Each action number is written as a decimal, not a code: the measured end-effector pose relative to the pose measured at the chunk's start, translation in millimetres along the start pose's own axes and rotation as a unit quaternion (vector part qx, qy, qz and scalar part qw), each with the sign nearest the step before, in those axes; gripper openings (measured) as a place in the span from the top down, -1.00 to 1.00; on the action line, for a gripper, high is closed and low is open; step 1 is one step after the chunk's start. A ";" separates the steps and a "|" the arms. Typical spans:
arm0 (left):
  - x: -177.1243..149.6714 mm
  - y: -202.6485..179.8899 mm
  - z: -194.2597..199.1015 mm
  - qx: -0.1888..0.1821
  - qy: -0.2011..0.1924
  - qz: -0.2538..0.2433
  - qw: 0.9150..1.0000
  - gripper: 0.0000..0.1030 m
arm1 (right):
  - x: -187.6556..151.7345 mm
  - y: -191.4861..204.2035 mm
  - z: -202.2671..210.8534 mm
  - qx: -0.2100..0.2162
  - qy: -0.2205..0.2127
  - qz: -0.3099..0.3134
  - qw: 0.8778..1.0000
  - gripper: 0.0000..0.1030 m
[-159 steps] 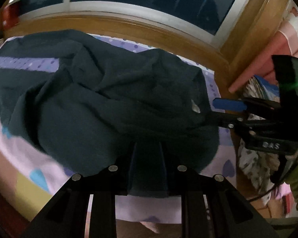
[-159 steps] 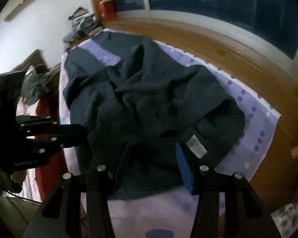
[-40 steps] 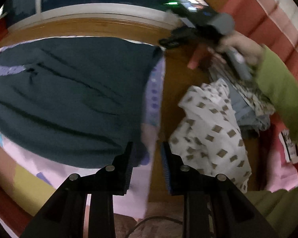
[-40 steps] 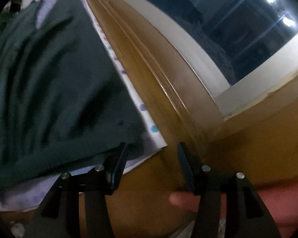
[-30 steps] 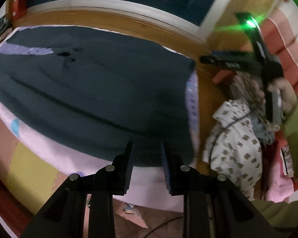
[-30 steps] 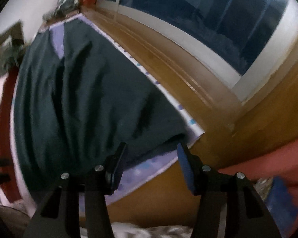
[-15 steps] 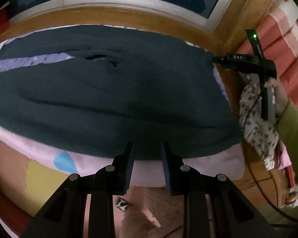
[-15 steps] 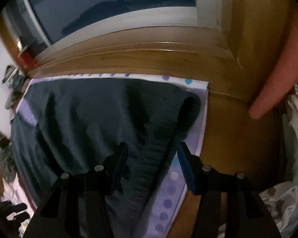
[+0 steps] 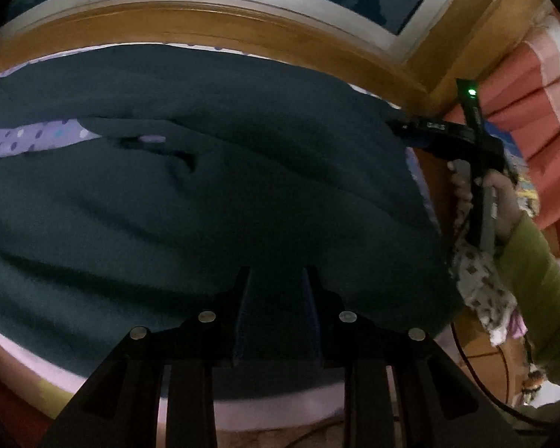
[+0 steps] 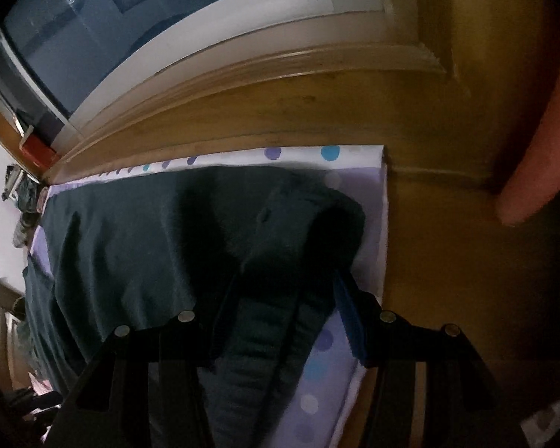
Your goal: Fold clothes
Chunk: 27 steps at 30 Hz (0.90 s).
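Observation:
A dark teal garment (image 9: 205, 205) lies spread across a bed with a purple dotted sheet (image 10: 354, 156). My left gripper (image 9: 276, 298) hovers over the garment's near edge. It is open by a narrow gap, with dark cloth showing below that gap and nothing pinched. My right gripper (image 10: 285, 306) stands open over the garment's (image 10: 149, 242) far right corner. The ribbed hem lies between its fingers, but the pads do not press it. The left wrist view also shows the right gripper (image 9: 401, 130) at that corner, held by a hand in a green sleeve (image 9: 534, 272).
A wooden sill (image 9: 242, 33) and a dark window run along the bed's far side. Right of the bed are a wooden floor (image 10: 448, 261), a heap of white patterned clothes (image 9: 481, 283), red striped fabric (image 9: 534, 112) and a black cable (image 9: 478, 380).
My left gripper has moved from the bed's right end to over the garment's near edge. My right gripper rolled and sank toward the ribbed corner. Neither jaw gap changed.

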<state>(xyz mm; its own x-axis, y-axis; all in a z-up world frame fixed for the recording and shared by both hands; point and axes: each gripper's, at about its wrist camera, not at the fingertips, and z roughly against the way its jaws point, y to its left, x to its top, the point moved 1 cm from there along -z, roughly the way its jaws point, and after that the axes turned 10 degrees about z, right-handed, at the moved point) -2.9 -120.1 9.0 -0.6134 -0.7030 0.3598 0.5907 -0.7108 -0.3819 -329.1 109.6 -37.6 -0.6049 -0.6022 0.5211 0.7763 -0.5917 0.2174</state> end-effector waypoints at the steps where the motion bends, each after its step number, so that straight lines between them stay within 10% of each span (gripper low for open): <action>1: 1.5 -0.3 -2.4 0.003 0.001 0.004 1.000 0.50 | 0.6 0.2 -0.2 0.000 0.000 0.005 1.000 -0.01; 4: 5.9 -0.6 -9.4 0.011 0.006 0.013 1.000 0.50 | 3.0 1.9 -2.9 -0.006 -0.001 0.023 1.000 0.00; 8: 11.9 -0.8 -16.4 0.023 0.008 0.018 1.000 0.50 | 4.7 13.4 5.5 -0.035 -0.027 0.059 0.997 0.98; 14: 21.3 0.2 -15.3 0.037 -0.004 0.033 0.999 0.50 | 33.8 -16.8 36.7 -0.083 -0.104 -0.016 0.991 0.96; 22: 21.9 0.6 -14.3 0.054 -0.017 0.046 0.997 0.50 | 33.2 -12.9 -18.7 -0.161 -0.045 0.034 0.985 0.91; 27: 17.7 3.8 -8.8 0.056 -0.033 0.067 0.996 0.50 | 32.2 -6.9 -0.6 -0.163 -0.027 0.048 0.985 0.42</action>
<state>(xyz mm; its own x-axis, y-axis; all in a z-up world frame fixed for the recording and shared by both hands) -16.1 -135.0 6.5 -0.4921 -0.7888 0.3683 0.7217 -0.6062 -0.3340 -354.1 93.9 -22.8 -0.5138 -0.6398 0.5715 0.7260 -0.6792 -0.1076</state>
